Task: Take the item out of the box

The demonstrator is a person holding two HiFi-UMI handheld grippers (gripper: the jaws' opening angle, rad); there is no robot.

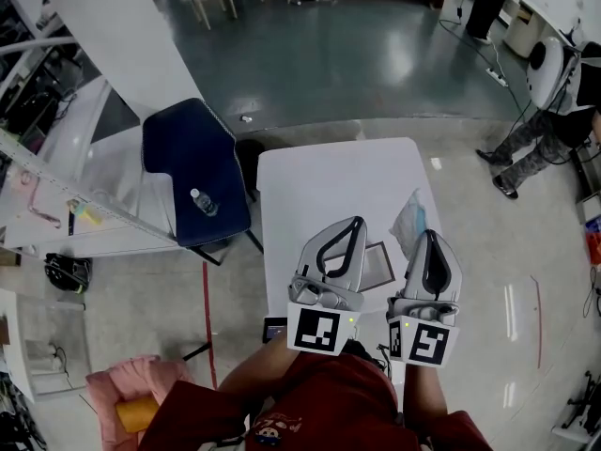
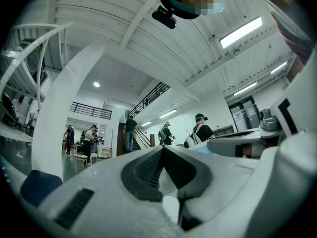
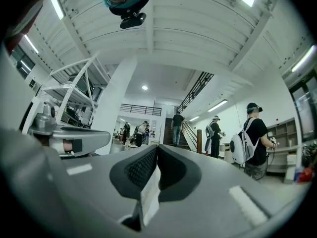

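At the bottom centre of the head view, just above the person's red top (image 1: 319, 397), the left gripper (image 1: 357, 223) and the right gripper (image 1: 428, 237) sit side by side over the near end of the white rectangular table (image 1: 319, 181). Each has its jaws closed tip to tip on nothing. Between them, right of centre, a flat grey square box (image 1: 380, 263) lies on the table, with a crumpled pale blue plastic bag (image 1: 408, 222) just beyond it; what the box contains I cannot tell. Farther off at the left, a dark blue padded chair (image 1: 188, 158) carries a small clear water bottle (image 1: 203, 202).
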